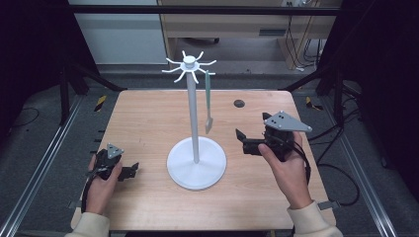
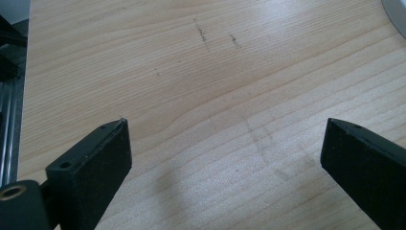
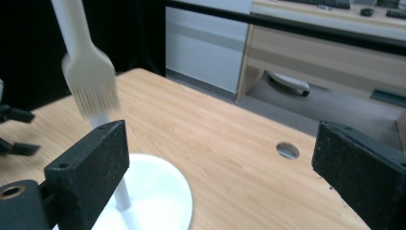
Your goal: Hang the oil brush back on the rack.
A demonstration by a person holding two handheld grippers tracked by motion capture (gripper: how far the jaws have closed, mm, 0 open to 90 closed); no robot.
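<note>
A white stand (image 1: 194, 118) with hooked arms at its top rises from a round base (image 1: 196, 170) at the table's middle. From one arm hangs a brush (image 1: 208, 101) with a green handle and pale bristles; in the right gripper view the brush (image 3: 88, 79) dangles just ahead, above the base (image 3: 158, 191). My right gripper (image 1: 241, 139) is held to the right of the stand, open and empty, its jaws (image 3: 220, 148) far apart. My left gripper (image 1: 131, 171) rests low at the front left, open over bare wood (image 2: 225, 153).
The wooden table (image 1: 148, 118) has a small round hole (image 1: 239, 103) at the back right, also seen as the hole (image 3: 287, 150) in the right gripper view. Dark frame posts flank the table. A desk and cables stand beyond the far edge.
</note>
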